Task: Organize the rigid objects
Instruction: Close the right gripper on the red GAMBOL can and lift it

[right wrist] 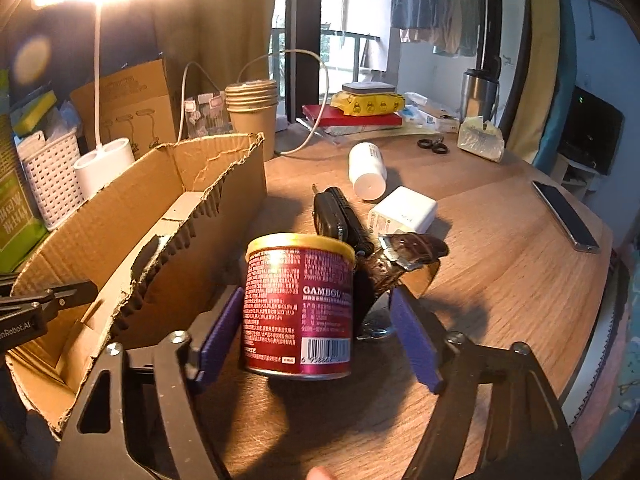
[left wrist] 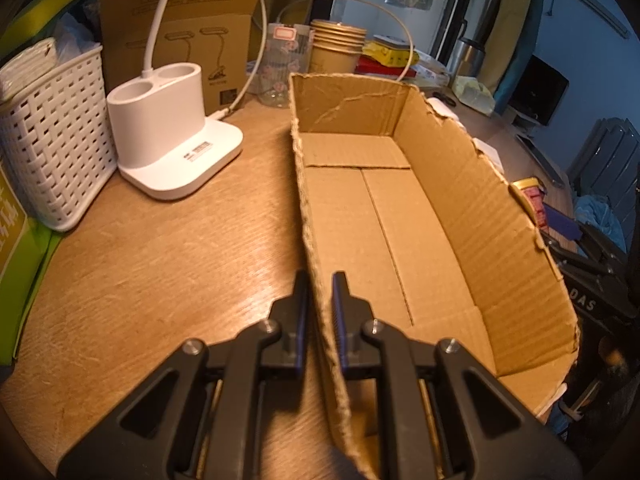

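Now, left hand-held gripper (left wrist: 320, 280): I pinch the cardboard box (left wrist: 400, 208) near wall.
Right hand-held gripper (right wrist: 316, 308): wide, around the red can (right wrist: 300, 308), unclamped.
Can: upright on bench (right wrist: 500, 264), box at 9 o'clock.

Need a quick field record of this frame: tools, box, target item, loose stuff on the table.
left tool: closed on the near side wall of the cardboard box, one finger on each face
right tool: open, fingers on either side of the red can, gaps both sides, no contact seen
red can: upright on the table, just outside the box
box contents: none visible
loose items beyond can: black key fob, brown watch, white charger, white bottle lying down, phone
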{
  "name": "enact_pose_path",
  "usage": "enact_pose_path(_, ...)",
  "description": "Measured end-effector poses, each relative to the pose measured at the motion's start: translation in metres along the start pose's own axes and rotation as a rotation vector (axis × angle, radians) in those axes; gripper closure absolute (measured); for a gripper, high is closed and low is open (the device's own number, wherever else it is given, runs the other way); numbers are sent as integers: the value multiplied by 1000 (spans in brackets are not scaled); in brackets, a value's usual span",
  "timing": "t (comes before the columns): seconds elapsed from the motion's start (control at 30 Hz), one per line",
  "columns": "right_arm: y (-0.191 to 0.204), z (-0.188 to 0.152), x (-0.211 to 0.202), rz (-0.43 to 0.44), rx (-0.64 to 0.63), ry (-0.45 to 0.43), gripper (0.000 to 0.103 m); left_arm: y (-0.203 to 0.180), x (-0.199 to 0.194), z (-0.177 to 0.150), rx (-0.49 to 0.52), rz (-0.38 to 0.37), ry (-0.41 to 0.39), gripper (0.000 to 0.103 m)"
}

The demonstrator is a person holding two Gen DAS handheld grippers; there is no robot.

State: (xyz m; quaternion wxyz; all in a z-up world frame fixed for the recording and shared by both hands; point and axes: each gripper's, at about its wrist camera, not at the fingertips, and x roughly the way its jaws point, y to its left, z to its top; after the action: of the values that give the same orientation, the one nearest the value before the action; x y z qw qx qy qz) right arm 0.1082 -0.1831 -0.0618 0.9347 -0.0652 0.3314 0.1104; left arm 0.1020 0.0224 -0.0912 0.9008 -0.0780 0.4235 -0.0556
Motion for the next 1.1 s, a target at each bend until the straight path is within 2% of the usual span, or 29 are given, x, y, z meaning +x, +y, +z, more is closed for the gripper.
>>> enact_pose_path(0.13,3,-1,0,-7,-15,2,38,1,0,1,-3,-2,-1,91)
enact_pose_path(0.17,2,-1,1,-6,-13,5,45,1,0,1,-4,-3,-1,91)
enact_pose_path(0.5,-7,10,-17,17,58,-8,45,2,1,1,-3,-8,0,91)
enact_pose_path(0.77,3,40,-85,21,44,-145,45,3,3,2,-3,-13,6,91)
enact_pose_path(0.93,12,43,-105,96,29,-162,45,3,3,3,-3,-12,5,91)
enact_pose_path(1.1,40,35,-103,172,-28,-144,45,3,3,3,2,-6,0,91)
